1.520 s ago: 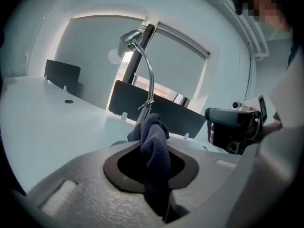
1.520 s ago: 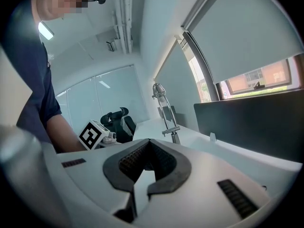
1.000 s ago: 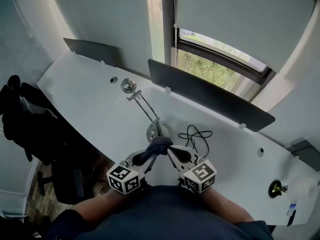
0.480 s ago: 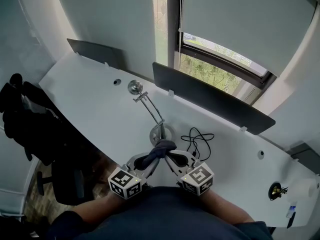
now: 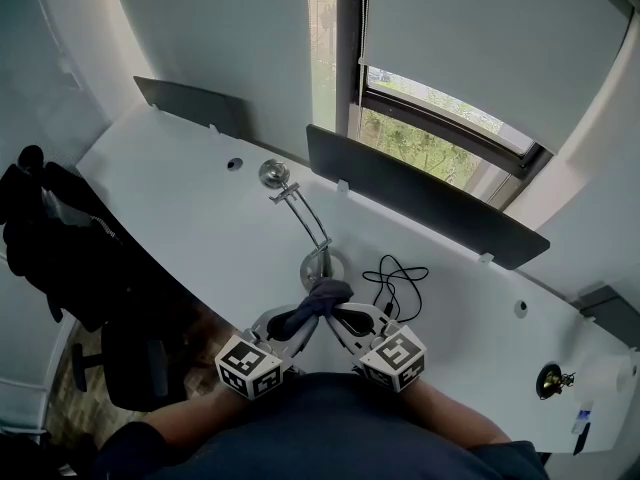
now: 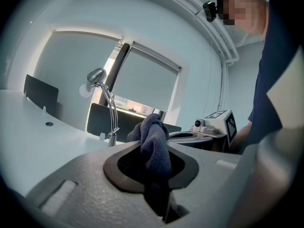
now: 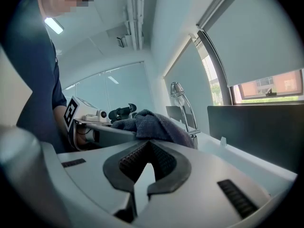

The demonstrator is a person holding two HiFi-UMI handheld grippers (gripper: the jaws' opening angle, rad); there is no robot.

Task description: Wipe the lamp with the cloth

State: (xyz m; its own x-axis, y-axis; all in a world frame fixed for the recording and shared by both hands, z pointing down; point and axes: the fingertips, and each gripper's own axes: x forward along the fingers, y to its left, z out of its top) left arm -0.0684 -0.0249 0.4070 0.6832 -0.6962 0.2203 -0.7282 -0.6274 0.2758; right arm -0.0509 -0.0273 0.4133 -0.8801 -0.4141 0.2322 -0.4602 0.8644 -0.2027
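Note:
A chrome desk lamp (image 5: 296,213) stands on the white desk (image 5: 180,198), its round head (image 5: 272,173) at the far left and its base (image 5: 322,267) close to me. A dark grey cloth (image 5: 320,297) is bunched just in front of that base. My left gripper (image 5: 304,314) is shut on the cloth (image 6: 155,144), which bulges up between the pads. The lamp (image 6: 110,109) rises just beyond it. My right gripper (image 5: 340,313) sits beside it on the right, shut with nothing in it (image 7: 149,144). From the right gripper view the cloth (image 7: 148,123) lies ahead, before the lamp (image 7: 183,103).
A black cable (image 5: 396,272) coils right of the lamp base. Two dark divider panels (image 5: 420,196) (image 5: 190,103) stand along the desk's back edge under the window. A black chair with dark clothing (image 5: 55,243) is at the left, off the desk's curved front edge.
The head view has shifted a little. Both grippers hold almost the same place, with the cloth still by the lamp base.

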